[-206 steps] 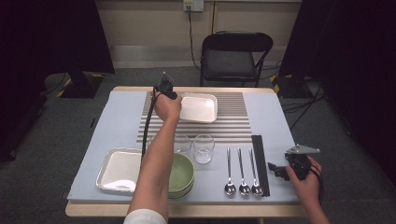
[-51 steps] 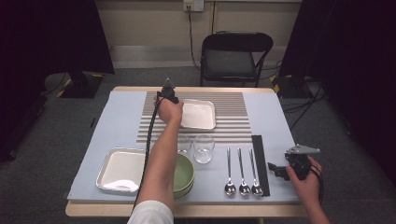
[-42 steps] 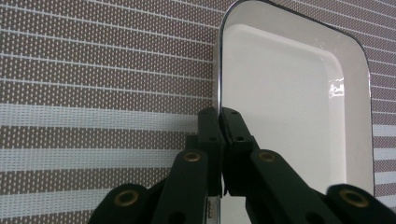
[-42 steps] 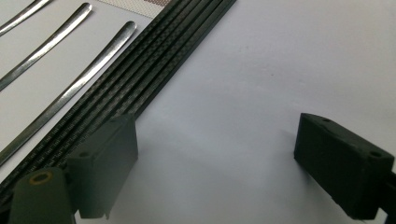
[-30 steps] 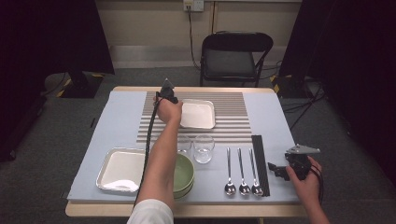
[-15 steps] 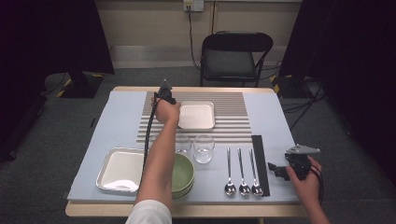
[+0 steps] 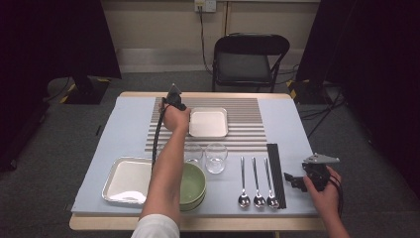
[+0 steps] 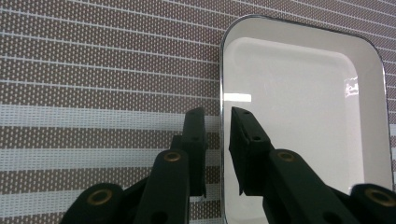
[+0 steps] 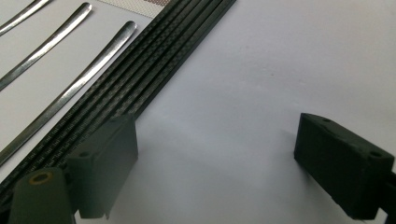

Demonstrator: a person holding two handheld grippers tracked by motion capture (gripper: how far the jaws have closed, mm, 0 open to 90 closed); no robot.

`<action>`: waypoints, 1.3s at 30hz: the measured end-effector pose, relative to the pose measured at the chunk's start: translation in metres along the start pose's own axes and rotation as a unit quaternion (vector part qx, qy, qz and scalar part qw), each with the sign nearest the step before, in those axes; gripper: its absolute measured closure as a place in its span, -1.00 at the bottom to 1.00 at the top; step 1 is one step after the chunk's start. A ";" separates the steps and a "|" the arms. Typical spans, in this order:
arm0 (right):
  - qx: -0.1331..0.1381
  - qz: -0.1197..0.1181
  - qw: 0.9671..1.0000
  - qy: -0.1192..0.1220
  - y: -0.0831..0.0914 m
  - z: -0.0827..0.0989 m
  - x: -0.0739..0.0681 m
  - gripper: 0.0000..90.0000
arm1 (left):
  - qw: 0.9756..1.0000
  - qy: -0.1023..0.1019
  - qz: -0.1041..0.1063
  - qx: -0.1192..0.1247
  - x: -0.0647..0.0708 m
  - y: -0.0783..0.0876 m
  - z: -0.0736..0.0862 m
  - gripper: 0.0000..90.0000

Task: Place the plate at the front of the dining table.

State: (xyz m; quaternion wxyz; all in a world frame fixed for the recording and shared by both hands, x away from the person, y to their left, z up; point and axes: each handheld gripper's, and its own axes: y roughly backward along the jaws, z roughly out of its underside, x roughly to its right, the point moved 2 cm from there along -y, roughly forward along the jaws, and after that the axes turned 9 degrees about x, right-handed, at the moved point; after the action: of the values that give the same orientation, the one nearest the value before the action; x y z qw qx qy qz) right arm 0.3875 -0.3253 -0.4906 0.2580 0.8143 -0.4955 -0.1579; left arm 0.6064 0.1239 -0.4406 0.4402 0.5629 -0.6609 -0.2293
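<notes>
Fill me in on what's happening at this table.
A person is laying out tableware with two handheld grippers. The left gripper straddles the rim of the white tray on the striped mat; its jaws have just been opening, letting go. The right gripper rests open beside the black chopsticks.

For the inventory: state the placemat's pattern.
Brown placemat with white stripes, clearest in the left gripper view.

You've got a black folding chair (image 7: pixel 251 58) behind the table (image 7: pixel 130 94), facing it. Cream wall (image 7: pixel 158 29) at the back with an outlet (image 7: pixel 205 5) and a cable dropping down. Black curtains (image 7: pixel 54 39) on both sides, grey carpet floor (image 7: pixel 44 173), even light
</notes>
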 end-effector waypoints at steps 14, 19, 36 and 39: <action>0.000 0.001 1.000 0.000 0.000 0.000 0.000 -0.72 | 1.000 -0.017 0.013 0.018 -0.006 0.019 0.000 0.42; 0.000 0.001 1.000 0.000 0.000 0.000 0.000 -0.72 | 0.999 -0.028 0.019 0.025 -0.009 0.026 0.000 0.33; -0.001 0.001 1.000 0.000 0.000 0.000 0.000 -0.72 | 0.997 -0.035 0.043 0.049 -0.019 0.047 0.006 0.08; -0.001 0.001 1.000 -0.001 0.000 0.000 0.000 -0.72 | 0.997 -0.033 0.045 0.055 -0.023 0.051 0.006 0.07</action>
State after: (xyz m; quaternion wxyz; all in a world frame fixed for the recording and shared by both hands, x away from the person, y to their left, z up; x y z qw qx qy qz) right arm 0.3875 -0.3252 -0.4905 0.2587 0.8133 -0.4963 -0.1589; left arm 0.5731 0.1574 -0.4104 0.3963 0.5480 -0.7113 -0.1915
